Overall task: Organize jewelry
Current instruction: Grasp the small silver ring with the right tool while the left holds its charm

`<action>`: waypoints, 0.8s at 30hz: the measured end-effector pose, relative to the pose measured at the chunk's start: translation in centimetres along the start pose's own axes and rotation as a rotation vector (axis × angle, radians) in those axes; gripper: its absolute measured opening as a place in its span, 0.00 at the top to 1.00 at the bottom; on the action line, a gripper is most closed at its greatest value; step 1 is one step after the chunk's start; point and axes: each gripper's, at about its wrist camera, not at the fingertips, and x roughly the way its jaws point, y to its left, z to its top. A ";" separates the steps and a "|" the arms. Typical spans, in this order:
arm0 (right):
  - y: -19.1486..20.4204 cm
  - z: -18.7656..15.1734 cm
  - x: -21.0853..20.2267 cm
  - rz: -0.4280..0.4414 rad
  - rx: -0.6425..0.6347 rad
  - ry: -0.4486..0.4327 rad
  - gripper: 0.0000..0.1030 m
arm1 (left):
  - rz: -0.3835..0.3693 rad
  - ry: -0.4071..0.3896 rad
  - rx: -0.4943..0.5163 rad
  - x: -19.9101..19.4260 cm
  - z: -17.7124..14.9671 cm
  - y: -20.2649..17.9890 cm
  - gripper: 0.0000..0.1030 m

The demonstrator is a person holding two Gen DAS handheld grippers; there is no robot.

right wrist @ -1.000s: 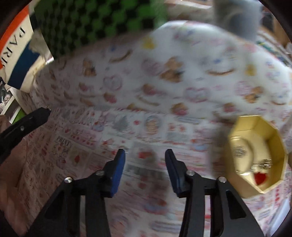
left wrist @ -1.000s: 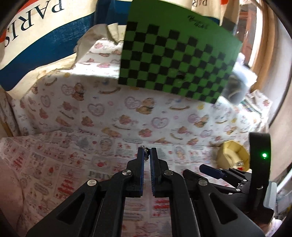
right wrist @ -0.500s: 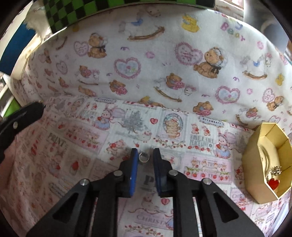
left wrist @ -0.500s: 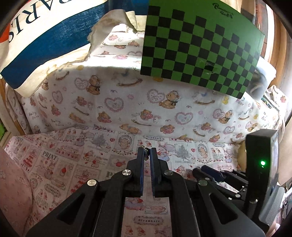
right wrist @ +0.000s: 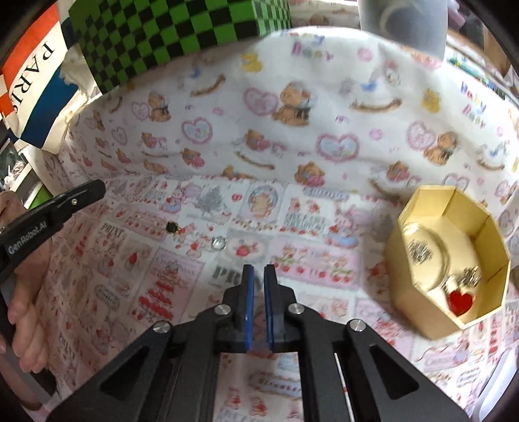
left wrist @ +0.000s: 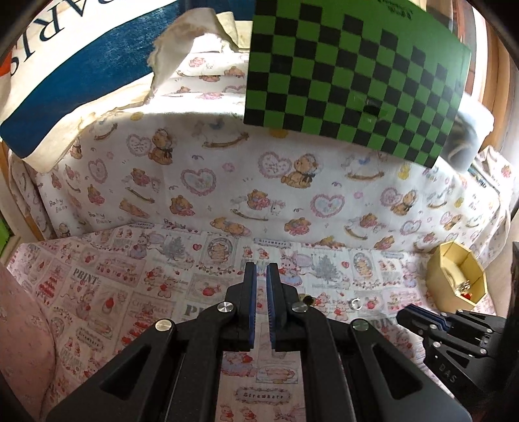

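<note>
My left gripper point(left wrist: 261, 268) is shut with nothing between its pads, low over the printed cloth. Just right of its fingers a small dark piece point(left wrist: 306, 298) and a silver ring point(left wrist: 356, 303) lie on the cloth. My right gripper point(right wrist: 258, 269) is shut and empty too; the silver ring point(right wrist: 218, 242) and the dark piece point(right wrist: 172, 227) lie ahead of it to the left. At the right stands a yellow octagonal box point(right wrist: 418, 298) holding a red heart charm point(right wrist: 460, 300) and silver pieces point(right wrist: 420, 250). The left gripper point(right wrist: 97, 188) reaches in from the left, held by a hand point(right wrist: 22, 292).
A bear-print cloth point(left wrist: 201, 181) rises like a wall behind the work area. A green-and-black checkerboard point(left wrist: 350, 74) and a blue-and-white bag point(left wrist: 81, 65) lean above it. A grey container point(right wrist: 402, 19) sits at the top right. The right gripper point(left wrist: 404, 316) shows at the lower right of the left wrist view.
The right jaws closed, and the ring that stood between them now lies on the cloth, ahead and to the left. The small thing at the left gripper's tips is gone from them.
</note>
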 end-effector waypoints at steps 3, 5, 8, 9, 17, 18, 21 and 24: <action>0.3 0.7 0.6 0.037 0.006 0.013 0.94 | 0.005 -0.001 -0.003 -0.1 0.0 0.2 0.95; 1.0 1.5 1.3 0.037 0.005 0.015 0.89 | 0.005 0.005 -0.006 0.0 0.0 0.3 0.95; 2.3 2.4 2.8 0.023 -0.006 0.024 0.85 | 0.009 0.012 -0.009 0.2 -0.1 0.4 0.95; 2.8 2.6 3.2 0.017 -0.012 0.028 0.85 | 0.010 0.012 -0.009 0.3 -0.1 0.5 0.95; 5.2 2.8 5.4 -0.057 -0.080 0.051 0.89 | -0.011 0.008 -0.012 0.4 0.0 0.7 0.95; 5.1 2.8 5.3 -0.056 -0.079 0.051 0.89 | -0.023 0.002 -0.006 0.3 0.1 0.6 0.95; 4.4 2.6 4.3 -0.045 -0.064 0.037 0.89 | -0.070 0.001 0.008 1.0 0.4 -0.1 0.95; 3.0 2.3 2.5 -0.036 -0.045 0.007 0.89 | -0.110 0.005 0.030 2.4 0.5 -0.9 0.95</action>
